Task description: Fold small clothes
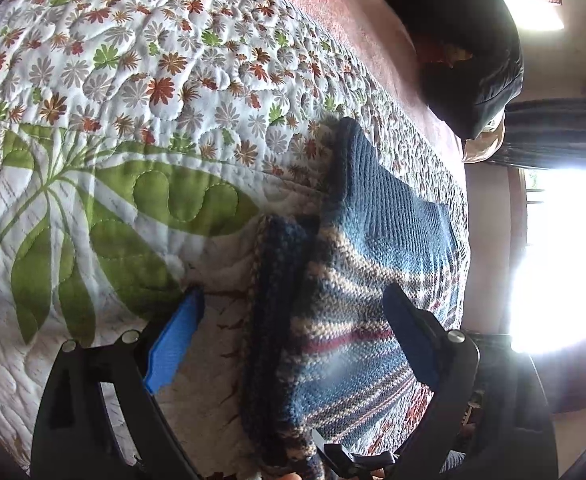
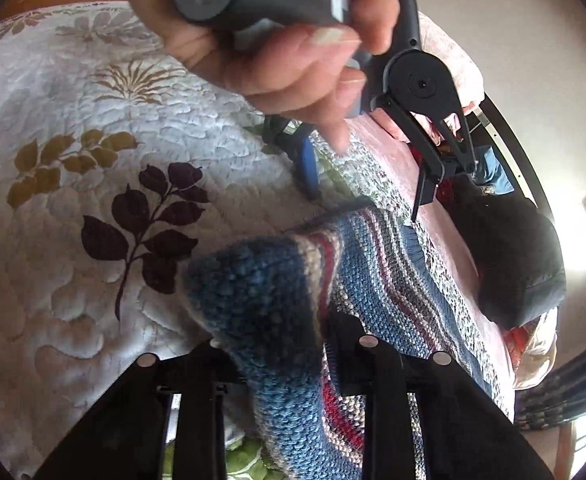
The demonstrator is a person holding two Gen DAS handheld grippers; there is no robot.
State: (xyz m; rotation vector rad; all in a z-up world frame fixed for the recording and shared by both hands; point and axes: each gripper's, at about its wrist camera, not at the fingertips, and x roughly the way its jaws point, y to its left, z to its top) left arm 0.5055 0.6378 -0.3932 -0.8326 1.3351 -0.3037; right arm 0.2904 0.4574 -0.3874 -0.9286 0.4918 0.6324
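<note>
- A blue, cream and maroon striped knitted garment point(image 1: 357, 280) is lying on a white floral quilted bedspread point(image 1: 133, 120) near the bed's edge, partly folded over itself, with a pink blanket point(image 1: 333, 8) running along that edge beyond it.
- The left hand-held gripper point(image 1: 293, 320) is hovering over the knit with its blue-padded fingers point(image 1: 173, 344) spread wide apart, one over the quilt, the other over the stripes.
- The right hand-held gripper point(image 2: 289, 344) is pinching a bunched blue fold of the garment between its closed black fingers, lifting it off the bedspread.
- A person's hand point(image 2: 277, 52) is gripping the left tool's dark handle in the right wrist view.
- A dark padded bag point(image 2: 517, 264) is resting at the bed's edge, beyond the garment.
</note>
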